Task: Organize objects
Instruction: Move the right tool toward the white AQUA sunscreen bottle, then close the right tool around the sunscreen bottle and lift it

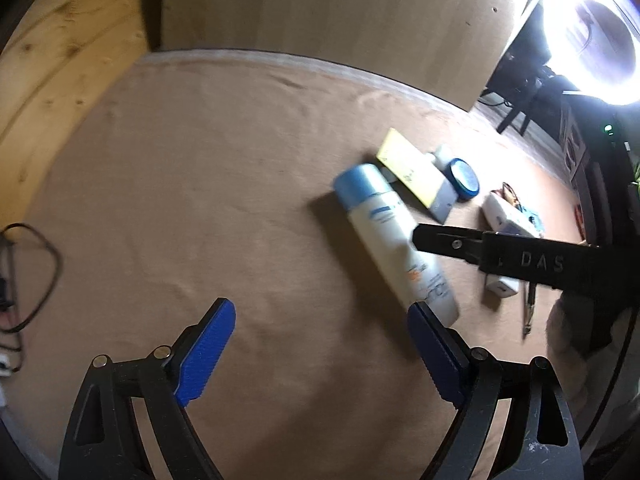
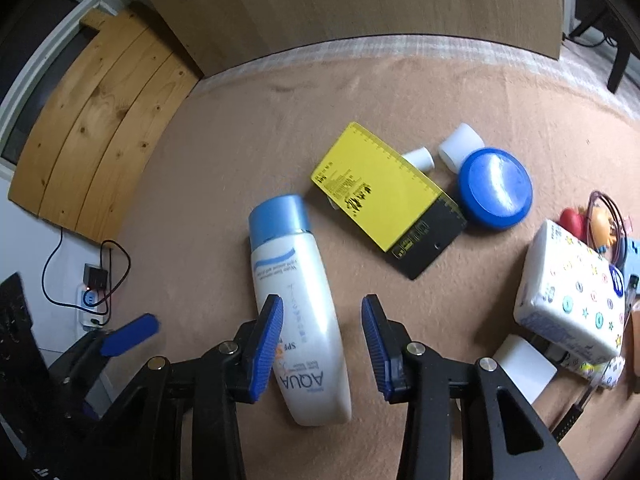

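Note:
A white AQUA bottle (image 2: 298, 300) with a light blue cap lies flat on the tan cloth; it also shows in the left wrist view (image 1: 394, 232). My right gripper (image 2: 322, 344) is open and straddles the bottle's lower half, its jaws apart from it. My left gripper (image 1: 322, 356) is open and empty over bare cloth, left of the bottle's base. A yellow and black card (image 2: 384, 196) lies beyond the bottle, with a round blue tin (image 2: 494, 188) to its right and white caps (image 2: 460, 144) behind it.
A white patterned tissue pack (image 2: 572, 292), a small white box (image 2: 524, 366), a pen (image 1: 528, 312) and small toys (image 2: 600, 220) lie at the right. A wooden board (image 2: 360, 0) stands behind the table. A ring light (image 1: 592, 32) glares at far right. Cables and a power strip (image 2: 90, 296) lie left, off the table.

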The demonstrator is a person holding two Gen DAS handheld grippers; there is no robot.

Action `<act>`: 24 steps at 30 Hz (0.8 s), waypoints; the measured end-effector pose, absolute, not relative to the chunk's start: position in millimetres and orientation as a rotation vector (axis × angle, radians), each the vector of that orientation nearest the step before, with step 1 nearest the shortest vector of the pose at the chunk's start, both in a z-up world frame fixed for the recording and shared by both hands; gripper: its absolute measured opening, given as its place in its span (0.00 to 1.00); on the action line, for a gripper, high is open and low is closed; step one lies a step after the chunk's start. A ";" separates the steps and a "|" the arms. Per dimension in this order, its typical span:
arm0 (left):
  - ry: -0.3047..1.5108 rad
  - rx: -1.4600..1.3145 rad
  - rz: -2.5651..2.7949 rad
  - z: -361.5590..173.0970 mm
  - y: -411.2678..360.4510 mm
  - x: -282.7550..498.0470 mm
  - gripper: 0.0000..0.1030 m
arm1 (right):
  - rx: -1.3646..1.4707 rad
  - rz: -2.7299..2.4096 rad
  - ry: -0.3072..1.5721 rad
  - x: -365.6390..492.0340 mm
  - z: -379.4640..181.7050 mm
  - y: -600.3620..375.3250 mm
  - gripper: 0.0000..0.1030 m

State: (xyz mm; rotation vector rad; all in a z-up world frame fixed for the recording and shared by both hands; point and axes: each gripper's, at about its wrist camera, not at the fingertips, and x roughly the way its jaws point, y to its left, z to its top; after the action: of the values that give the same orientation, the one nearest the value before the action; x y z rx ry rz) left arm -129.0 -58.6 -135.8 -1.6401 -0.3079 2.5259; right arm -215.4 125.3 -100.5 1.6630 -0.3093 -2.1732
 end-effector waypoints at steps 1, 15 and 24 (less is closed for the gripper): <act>-0.322 -1.643 2.508 -138.4 -56.5 -132.9 0.88 | 1.665 -2.169 -0.304 -216.3 -100.8 123.7 0.37; -0.403 -1.647 2.381 -167.6 -35.3 -173.7 0.78 | 1.707 -2.068 -0.326 -229.4 -111.1 113.6 0.38; -0.430 -1.629 2.349 -169.5 -27.0 -177.7 0.75 | 1.730 -1.989 -0.442 -225.6 -120.7 113.4 0.36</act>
State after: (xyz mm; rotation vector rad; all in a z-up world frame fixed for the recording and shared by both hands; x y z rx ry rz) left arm -177.7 -27.0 -169.5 -1.6290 -0.4300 2.3493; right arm -225.6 113.4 -120.7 1.7301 -0.4421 -1.9886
